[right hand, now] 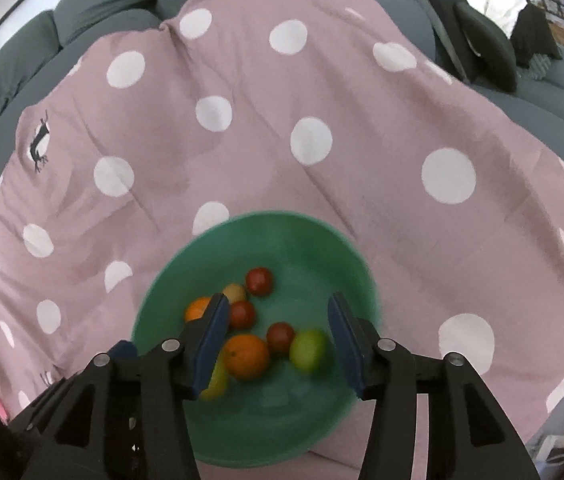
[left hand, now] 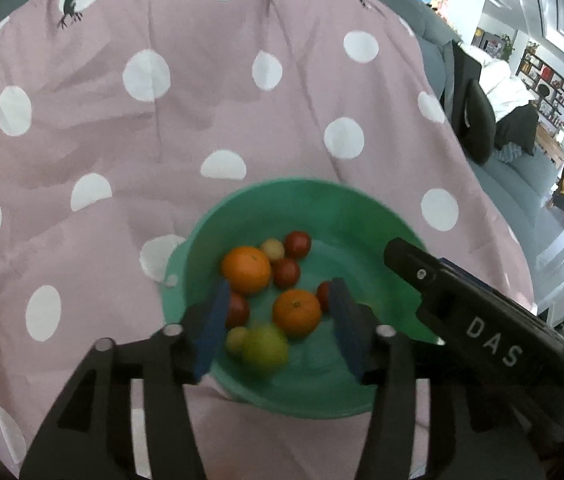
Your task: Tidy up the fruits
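Low in the left wrist view, a green bowl [left hand: 361,216] sits on a pink polka-dot cloth [left hand: 202,100] spread over a grey sofa [left hand: 433,28]. The left gripper [left hand: 278,328] hangs over the bowl with its jaws spread wide and nothing between them; the blue pads [left hand: 212,332] frame the fruit rather than touch it. Inside lie two oranges, a larger orange [left hand: 246,269] toward the centre left and a second orange [left hand: 297,312] nearer the gripper, several small red fruits [left hand: 297,243], a couple of pale yellowish ones, and a green fruit [left hand: 265,347] lowest in the frame. At lower right the body of the right gripper [left hand: 481,320] reaches in over the bowl's rim.

From the right wrist view, the same bowl [right hand: 321,232] fills the lower centre of the frame, and the right gripper [right hand: 278,340] is likewise released and empty, poised above the fruit. Between its pads sit an orange [right hand: 246,356], a red fruit [right hand: 280,337] and a green fruit [right hand: 308,350], blurred. The other orange [right hand: 198,307] is partly hidden behind the left-hand pad.

All the fruit being gathered in the bowl, with none on the cloth, suggests the sorting is either nearly finished or not yet begun; I cannot tell which. The wide jaws would suit either picking or having just let go.
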Available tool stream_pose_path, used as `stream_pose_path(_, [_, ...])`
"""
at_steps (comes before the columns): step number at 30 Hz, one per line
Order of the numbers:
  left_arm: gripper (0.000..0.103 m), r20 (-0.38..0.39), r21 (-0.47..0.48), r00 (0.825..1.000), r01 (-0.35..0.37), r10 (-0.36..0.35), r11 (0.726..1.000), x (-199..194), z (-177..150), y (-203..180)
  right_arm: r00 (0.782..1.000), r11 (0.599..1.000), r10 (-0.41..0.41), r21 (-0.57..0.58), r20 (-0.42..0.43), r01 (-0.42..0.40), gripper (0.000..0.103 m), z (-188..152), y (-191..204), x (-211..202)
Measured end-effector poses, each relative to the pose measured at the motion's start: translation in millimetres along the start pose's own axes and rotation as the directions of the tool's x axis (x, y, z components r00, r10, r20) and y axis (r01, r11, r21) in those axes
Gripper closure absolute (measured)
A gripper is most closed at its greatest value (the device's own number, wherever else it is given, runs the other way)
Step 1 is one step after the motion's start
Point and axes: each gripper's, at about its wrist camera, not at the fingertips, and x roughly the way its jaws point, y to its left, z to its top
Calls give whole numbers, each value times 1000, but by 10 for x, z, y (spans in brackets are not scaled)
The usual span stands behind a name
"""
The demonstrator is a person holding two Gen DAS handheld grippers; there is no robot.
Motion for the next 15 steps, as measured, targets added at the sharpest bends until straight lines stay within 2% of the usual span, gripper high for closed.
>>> stream_pose_path(3, [39,15,4,1000,-19,19,1000,-84,3,9,1000,1000,-6,1,23,6,46,7,-17,-74])
stream_pose_path(9, [38,29,-4,999,-17,17,1000,-181,-36,58,999,999,-39,2,33,39,46,15,-20,-101])
stream_pose_path(15, [38,35,-22,999,-38,39,999,-286,-104,168,998,999,-36,-16,54,37,46,16,47,-158])
